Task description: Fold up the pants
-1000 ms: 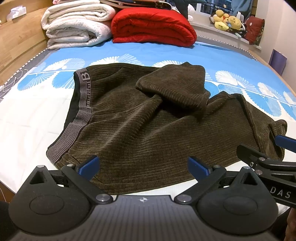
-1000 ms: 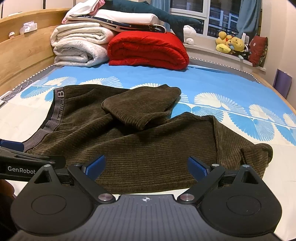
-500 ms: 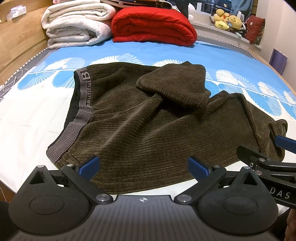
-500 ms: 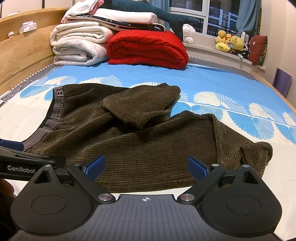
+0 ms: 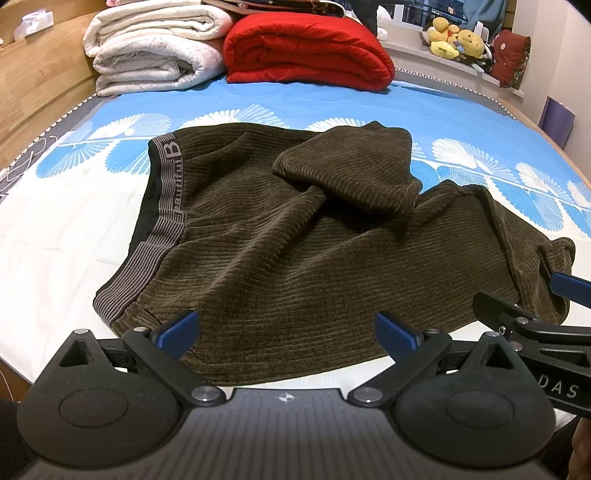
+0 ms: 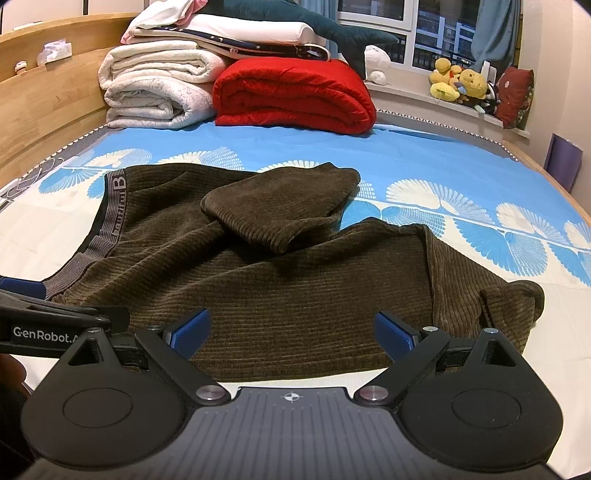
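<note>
Lying rumpled on bed, brown pants (image 5: 295, 258), both tools (image 5: 286, 330) (image 6: 291, 330) spread apart (window (image 6: 376, 11) only in right view)

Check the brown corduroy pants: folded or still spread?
Mostly spread. The brown corduroy pants lie across the bed sheet, one far leg flopped back over them; no neat fold.

Wide-spread right claw (image 6: 291, 332) above rumpled brown pants (image 6: 280, 280), apparently untouched

brown ribbed pants (image 5: 280, 258), red quilt (image 5: 306, 51)
</note>
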`<state>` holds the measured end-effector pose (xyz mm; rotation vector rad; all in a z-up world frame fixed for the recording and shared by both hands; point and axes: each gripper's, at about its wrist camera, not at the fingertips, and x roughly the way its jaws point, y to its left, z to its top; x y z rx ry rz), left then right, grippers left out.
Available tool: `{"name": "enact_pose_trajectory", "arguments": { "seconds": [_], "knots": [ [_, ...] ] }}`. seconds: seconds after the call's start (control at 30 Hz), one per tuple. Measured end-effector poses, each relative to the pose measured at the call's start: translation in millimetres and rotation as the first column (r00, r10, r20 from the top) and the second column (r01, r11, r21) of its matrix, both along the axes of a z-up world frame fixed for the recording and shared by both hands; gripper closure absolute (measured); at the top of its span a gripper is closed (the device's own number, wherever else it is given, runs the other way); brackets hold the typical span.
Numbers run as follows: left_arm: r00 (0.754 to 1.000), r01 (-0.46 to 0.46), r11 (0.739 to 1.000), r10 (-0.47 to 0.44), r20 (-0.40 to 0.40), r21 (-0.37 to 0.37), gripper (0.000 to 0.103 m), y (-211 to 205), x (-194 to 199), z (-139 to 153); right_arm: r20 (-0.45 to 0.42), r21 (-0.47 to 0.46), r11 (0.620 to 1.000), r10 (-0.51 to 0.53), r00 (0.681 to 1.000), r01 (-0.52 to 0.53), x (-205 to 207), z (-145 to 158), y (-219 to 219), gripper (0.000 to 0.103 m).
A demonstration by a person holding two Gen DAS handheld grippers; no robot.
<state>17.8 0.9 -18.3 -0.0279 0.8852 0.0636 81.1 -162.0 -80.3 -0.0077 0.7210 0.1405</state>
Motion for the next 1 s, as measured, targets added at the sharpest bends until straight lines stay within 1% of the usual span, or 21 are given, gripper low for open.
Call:
{"name": "enact_pose_trajectory", "arguments": {
  "seconds": [0.3,0.4,0.43,0.47,0.5,0.53,0.57,0.6,0.63,0.67,0.7,0.73,0.77,0.8,0.83,0.87,0.93,1.0],
  "knots": [
    [1.0,0.008,1.0,-0.008,0.001,-0.002,0.001,-1,0,-1,-0.006,-0.005,1.0,-0.008,1.0,0.008,0,-1,0,0.007],
    [1.0,0.006,1.0,-0.006,0.023,-0.01,0.002,1,1,3,-0.005,-0.002,1.0,-0.019,1.0,0.019,2,1,-1,0.008],
    [0.999,0.005,1.0,-0.005,0.04,-0.016,0.002,5,2,7,0.0,0.002,1.0,-0.027,1.0,0.027,2,2,-4,0.011],
    [0.998,0.013,1.0,-0.012,0.055,-0.023,0.006,8,3,10,0.012,0.011,0.999,-0.044,0.999,0.044,3,4,-8,0.013],
    [0.997,0.026,0.999,-0.024,0.067,-0.026,0.013,12,6,14,0.024,0.022,0.998,-0.063,0.998,0.063,3,7,-15,0.015],
    [0.996,0.046,0.999,-0.044,0.08,-0.022,0.019,16,9,20,0.03,0.029,0.997,-0.075,0.997,0.074,4,9,-20,0.019],
    [0.993,0.069,0.998,-0.068,0.093,-0.009,0.03,20,13,24,0.037,0.043,0.995,-0.093,0.995,0.091,5,11,-29,0.023],
    [0.989,0.097,0.995,-0.098,0.109,0.014,0.04,24,17,30,0.044,0.059,0.993,-0.108,0.993,0.106,6,14,-40,0.024],
    [0.981,0.136,0.989,-0.142,0.13,0.053,0.045,29,22,36,0.047,0.066,0.991,-0.119,0.992,0.116,8,16,-47,0.026],
    [0.972,0.163,0.982,-0.177,0.152,0.097,0.058,35,27,41,0.051,0.076,0.988,-0.136,0.989,0.132,11,18,-58,0.027],
    [0.966,0.177,0.976,-0.197,0.167,0.128,0.066,42,31,44,0.055,0.084,0.985,-0.155,0.986,0.15,15,20,-71,0.027],
    [0.961,0.187,0.971,-0.213,0.178,0.148,0.068,52,37,46,0.058,0.089,0.983,-0.167,0.984,0.162,18,21,-79,0.028],
    [0.959,0.193,0.971,-0.218,0.182,0.143,0.076,64,43,45,0.06,0.092,0.982,-0.174,0.983,0.168,22,21,-90,0.031],
    [0.96,0.191,0.973,-0.213,0.181,0.129,0.082,75,49,42,0.061,0.092,0.982,-0.171,0.983,0.165,25,21,-99,0.035],
    [0.966,0.177,0.978,-0.194,0.171,0.11,0.083,88,54,36,0.066,0.086,0.983,-0.166,0.984,0.16,30,21,-109,0.049],
    [0.979,0.139,0.987,-0.15,0.138,0.086,0.084,101,61,26,0.072,0.07,0.984,-0.167,0.983,0.162,35,21,-119,0.058],
    [0.996,0.056,0.998,-0.058,0.065,0.034,0.084,123,75,12,0.098,0.035,0.988,-0.155,0.983,0.153,45,21,-138,0.058],
    [1.0,0.006,1.0,-0.006,0.025,-0.011,0.084,138,84,6,0.116,-0.019,0.989,-0.146,0.982,0.149,55,17,-154,0.058]
  ]
}}
